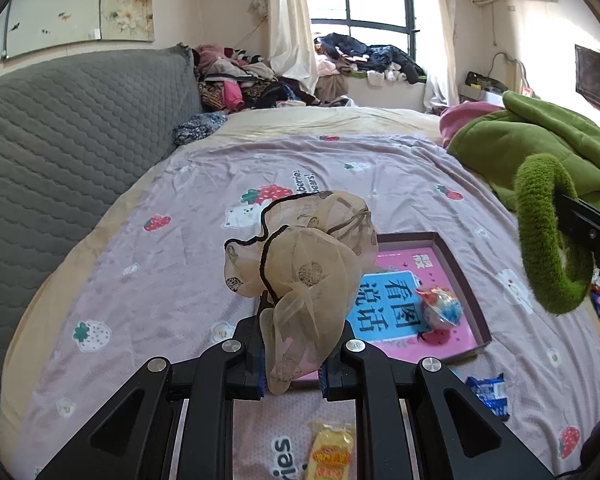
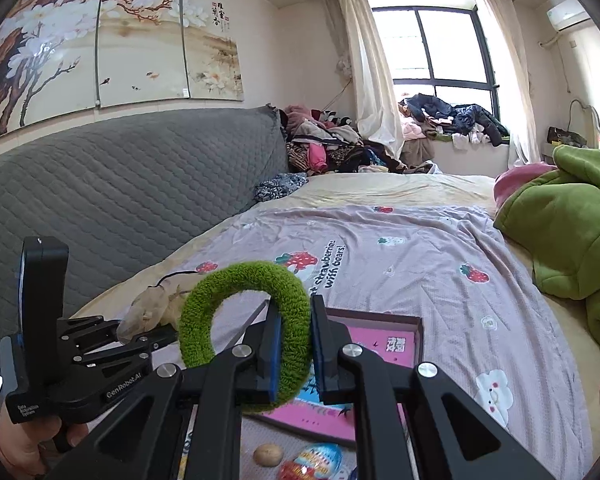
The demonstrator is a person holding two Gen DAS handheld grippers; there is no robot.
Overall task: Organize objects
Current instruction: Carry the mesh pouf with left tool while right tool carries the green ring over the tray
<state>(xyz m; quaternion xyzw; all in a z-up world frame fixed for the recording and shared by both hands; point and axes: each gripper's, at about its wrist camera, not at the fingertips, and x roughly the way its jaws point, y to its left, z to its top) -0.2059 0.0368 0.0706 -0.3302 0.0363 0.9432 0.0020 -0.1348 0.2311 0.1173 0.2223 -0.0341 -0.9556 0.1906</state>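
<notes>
Two grippers are up over the bed (image 1: 204,184), each clenched on a hair tie. The left gripper (image 1: 292,364) pinches a sheer beige scrunchie (image 1: 300,264) with a thin black edging and brown round prints; its bunched gauze hides the near-left corner of the shallow box (image 1: 456,264) behind it, and how the pads meet inside the folds is hard to make out. The right gripper (image 2: 296,354) grips a fuzzy green ring scrunchie (image 2: 204,300) by its right side, so that part of the loop is buried between the blue pads.

The beige scrunchie stands up from the jaws, its long axis running upward and away toward the headboard (image 1: 60,128). The green ring stands upright on edge, its opening facing the camera in the right wrist view.

The box, dark-walled with a pink and blue printed floor, lies on the lilac strawberry sheet toward the bed's near right edge. A round, colourful wrapped toy (image 1: 440,306) lies inside it. A yellow snack packet (image 1: 332,452) is cut off at the bottom of the left wrist view, and a blue packet (image 1: 490,394) lies near the box's near right corner.
</notes>
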